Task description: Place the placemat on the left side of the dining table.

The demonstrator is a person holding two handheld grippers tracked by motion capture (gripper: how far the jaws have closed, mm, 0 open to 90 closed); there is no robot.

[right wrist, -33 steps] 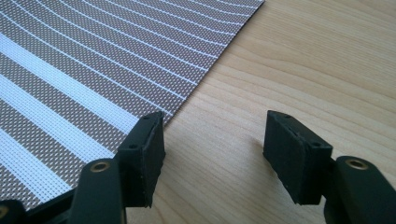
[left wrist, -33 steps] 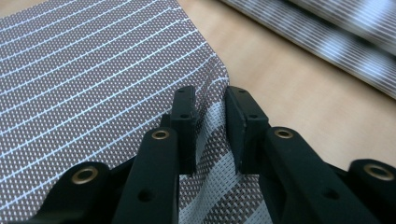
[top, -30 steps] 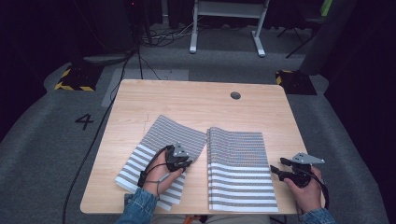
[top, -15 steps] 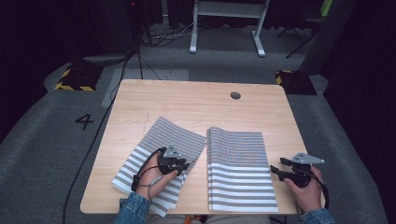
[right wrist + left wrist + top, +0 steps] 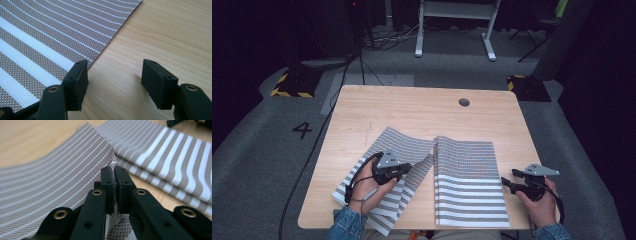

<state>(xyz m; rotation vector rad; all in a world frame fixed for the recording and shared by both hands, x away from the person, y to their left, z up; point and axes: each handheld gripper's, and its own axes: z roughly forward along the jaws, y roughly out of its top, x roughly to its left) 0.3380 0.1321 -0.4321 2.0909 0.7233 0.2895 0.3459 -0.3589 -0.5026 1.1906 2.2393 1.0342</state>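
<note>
While the left gripper (image 5: 408,169) has just been closing, it now pinches the lifted edge of the loose grey-and-white striped woven placemat (image 5: 384,172); beside it on the wooden worktop (image 5: 412,107) lies a stacked pair of matching mats (image 5: 469,180), and the right gripper (image 5: 113,82) stands released at their edge.

The left gripper (image 5: 408,169) has just closed its jaws, pinching tight, while the right gripper (image 5: 508,179) rests with jaws apart.

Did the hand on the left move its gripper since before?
Yes. The left gripper, shut on the striped mat, has risen and shifted toward the folded mat stack, lifting that mat's edge off the table.
</note>
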